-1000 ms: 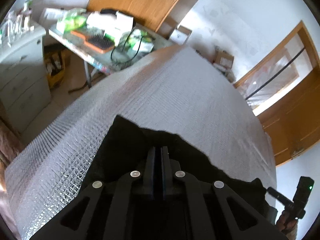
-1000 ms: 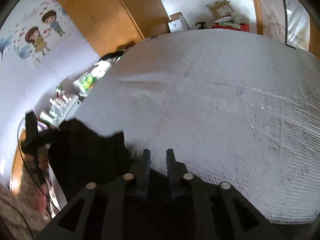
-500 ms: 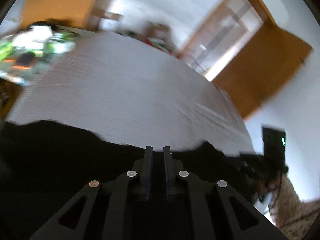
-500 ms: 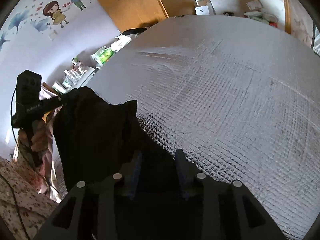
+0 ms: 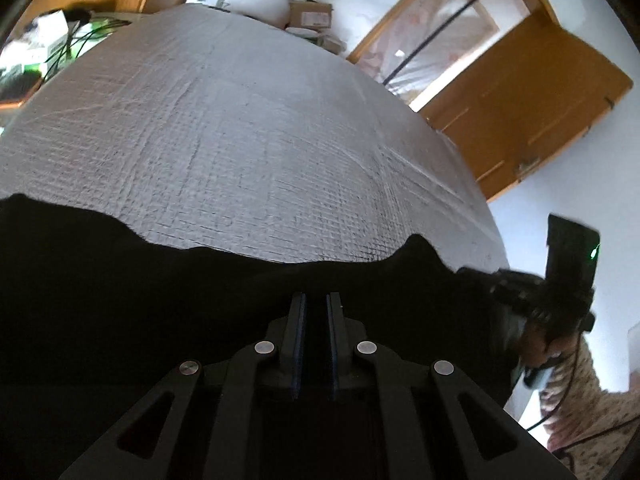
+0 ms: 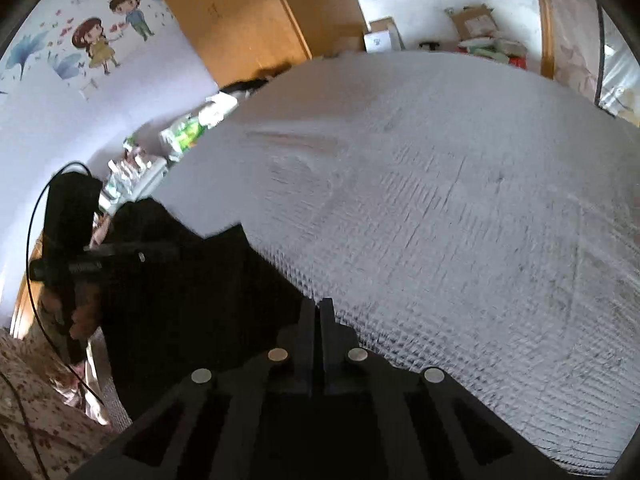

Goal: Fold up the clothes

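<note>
Left gripper (image 5: 316,300), nearest: fingers a narrow slit apart over the black garment (image 5: 120,288); whether cloth sits between them cannot be told, black on black. The garment spreads beneath and to both sides of this gripper, its ragged edge lying just ahead on the quilted silver sheet (image 5: 248,132).

Right gripper (image 6: 317,304): fingers pressed together, with the garment (image 6: 192,300) directly under and left of them; what they pinch, if anything, cannot be made out.

Left of the right gripper, the other tool's handle bears white lettering, too blurred to read. Farther ahead: cardboard boxes (image 6: 474,20), markings illegible. Far left: cartoon wall sticker (image 6: 106,34) of two children.
</note>
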### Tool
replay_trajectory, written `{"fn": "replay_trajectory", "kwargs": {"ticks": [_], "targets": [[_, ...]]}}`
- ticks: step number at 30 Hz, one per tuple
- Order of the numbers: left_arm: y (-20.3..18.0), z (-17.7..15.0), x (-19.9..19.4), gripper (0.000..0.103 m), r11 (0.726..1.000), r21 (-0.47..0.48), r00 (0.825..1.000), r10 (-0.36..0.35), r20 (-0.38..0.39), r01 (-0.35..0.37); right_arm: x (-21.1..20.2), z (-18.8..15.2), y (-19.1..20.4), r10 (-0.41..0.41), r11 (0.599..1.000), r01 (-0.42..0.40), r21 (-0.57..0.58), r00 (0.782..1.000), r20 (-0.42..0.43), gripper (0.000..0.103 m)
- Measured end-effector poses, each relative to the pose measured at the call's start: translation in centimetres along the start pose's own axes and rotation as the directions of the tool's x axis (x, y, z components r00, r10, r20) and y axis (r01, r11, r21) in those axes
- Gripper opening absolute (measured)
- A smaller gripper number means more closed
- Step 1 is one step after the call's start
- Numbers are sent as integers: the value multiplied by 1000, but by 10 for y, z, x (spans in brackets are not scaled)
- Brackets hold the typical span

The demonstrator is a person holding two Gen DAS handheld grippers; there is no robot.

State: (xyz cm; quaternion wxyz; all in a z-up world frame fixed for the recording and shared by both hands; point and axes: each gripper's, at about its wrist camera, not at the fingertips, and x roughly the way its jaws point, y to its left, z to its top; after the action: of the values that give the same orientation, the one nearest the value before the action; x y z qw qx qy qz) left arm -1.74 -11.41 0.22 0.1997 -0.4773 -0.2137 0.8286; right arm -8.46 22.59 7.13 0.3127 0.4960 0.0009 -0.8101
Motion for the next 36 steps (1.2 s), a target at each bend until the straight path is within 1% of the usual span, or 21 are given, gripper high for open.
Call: {"fn": "replay_trajectory", "kwargs": {"ticks": [4, 8, 9, 11, 12, 15, 18, 20, 23, 24, 25, 26, 28, 30, 32, 36], "targets": [[-1, 0, -1, 9, 1000, 7, 1000, 13, 2, -13, 7, -5, 1, -43, 999, 43, -8, 999, -4, 3], [0, 1, -4, 9, 1000, -9, 1000, 13, 7, -13, 9, -3, -1, -45, 999, 45, 22, 999, -7, 4], [-1, -1, -6, 9, 1000, -7, 1000, 18, 11, -18, 4, -3, 0, -60, 998, 59, 24, 998, 2, 5], [-4, -2, -9, 10, 999, 5, 999, 32, 20, -32, -12, -3, 0, -103, 995, 102, 22, 994, 48, 5], [-5, -3, -10, 10, 999, 10, 999, 37, 24, -37, -21, -5, -1, -111, 994, 109, 32, 991, 72, 5], [-7, -6, -17, 10, 999, 8, 998, 41, 40, -41, -50, -14, -7, -158, 985, 146, 96, 978, 136, 5], [-8, -11, -24, 10, 999, 5, 998, 42, 54, -43, -71, -34, -16, -217, 966, 189, 175, 963, 157, 8], [-7, -13, -27, 11, 999, 3, 997, 43, 62, -44, -79, -50, -19, -255, 952, 219, 216, 954, 156, 14], [-8, -18, -26, 11, 999, -15, 997, 51, 65, -51, -84, -72, -25, -347, 923, 311, 226, 927, 140, 24], [-7, -20, -26, 11, 998, -22, 996, 55, 65, -54, -87, -79, -28, -386, 907, 351, 232, 913, 130, 25], [-5, -22, -27, 11, 998, -30, 996, 59, 66, -57, -92, -87, -34, -435, 881, 396, 259, 893, 116, 25], [-4, -24, -27, 11, 998, -35, 996, 61, 66, -59, -98, -95, -40, -466, 858, 417, 299, 878, 112, 25], [-3, -28, -27, 11, 997, -38, 996, 68, 65, -65, -107, -108, -48, -480, 839, 412, 356, 869, 124, 27], [0, -29, -25, 11, 997, -50, 996, 67, 63, -63, -110, -120, -56, -502, 817, 431, 382, 859, 105, 28], [3, -30, -27, 11, 996, -64, 996, 60, 64, -56, -109, -127, -58, -551, 787, 482, 385, 830, 88, 28], [9, -33, -29, 11, 996, -86, 996, 45, 75, -38, -123, -148, -72, -602, 734, 505, 454, 793, 92, 27]]}}
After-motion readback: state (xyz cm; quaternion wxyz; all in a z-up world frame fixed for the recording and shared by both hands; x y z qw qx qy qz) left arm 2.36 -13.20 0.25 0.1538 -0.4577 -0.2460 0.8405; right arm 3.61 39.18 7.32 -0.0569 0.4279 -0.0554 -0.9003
